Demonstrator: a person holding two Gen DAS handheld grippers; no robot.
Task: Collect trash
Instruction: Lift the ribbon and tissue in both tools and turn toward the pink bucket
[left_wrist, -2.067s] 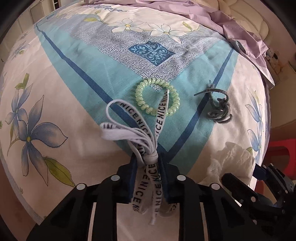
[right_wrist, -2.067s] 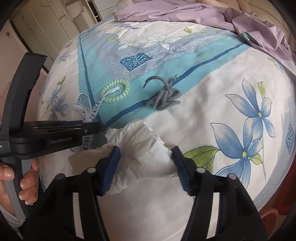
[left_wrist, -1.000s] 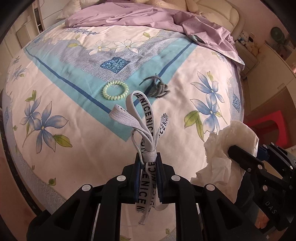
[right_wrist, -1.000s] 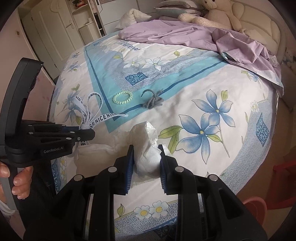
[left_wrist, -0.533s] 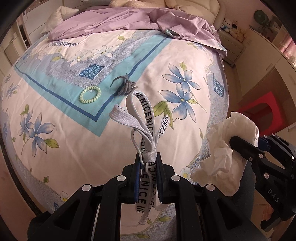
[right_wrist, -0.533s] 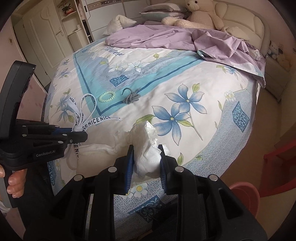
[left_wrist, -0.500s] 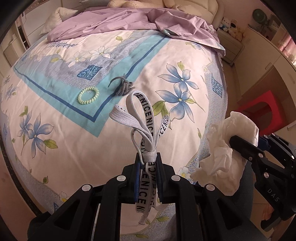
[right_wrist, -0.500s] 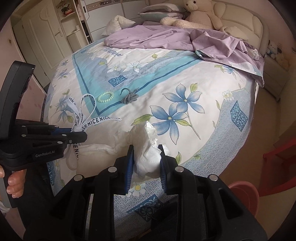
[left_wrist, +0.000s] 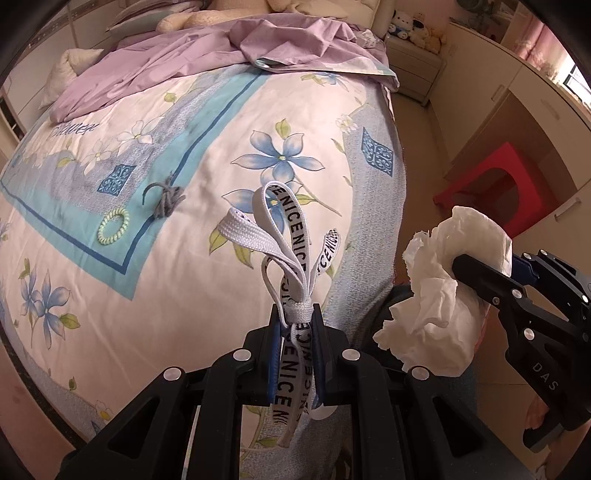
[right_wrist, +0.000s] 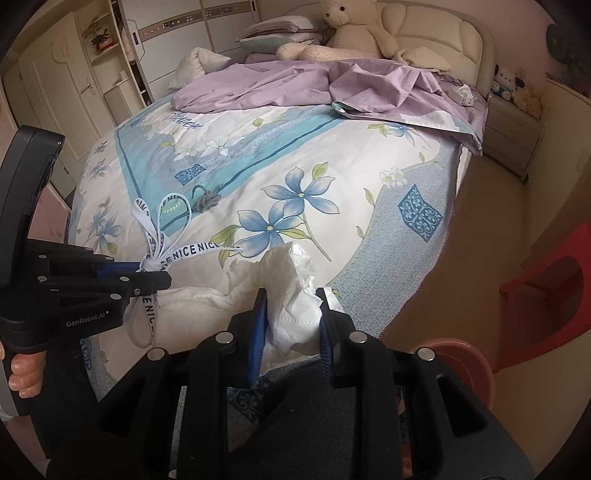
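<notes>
We carry the lace (left_wrist: 295, 266) clamped in our left hand-held gripper (left_wrist: 298, 332) and the tissue (right_wrist: 291, 295) pinched in the right hand-held gripper (right_wrist: 291, 325), lifted off the bed (right_wrist: 332, 162), probably bound for the basin (right_wrist: 458, 354) at four o'clock.

Hair tie (left_wrist: 113, 230) lies beside cord (left_wrist: 167, 197) on bed (left_wrist: 184, 280).

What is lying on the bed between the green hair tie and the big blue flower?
A knotted grey cord lies between the hair tie and the flower, in the left wrist view.
</notes>
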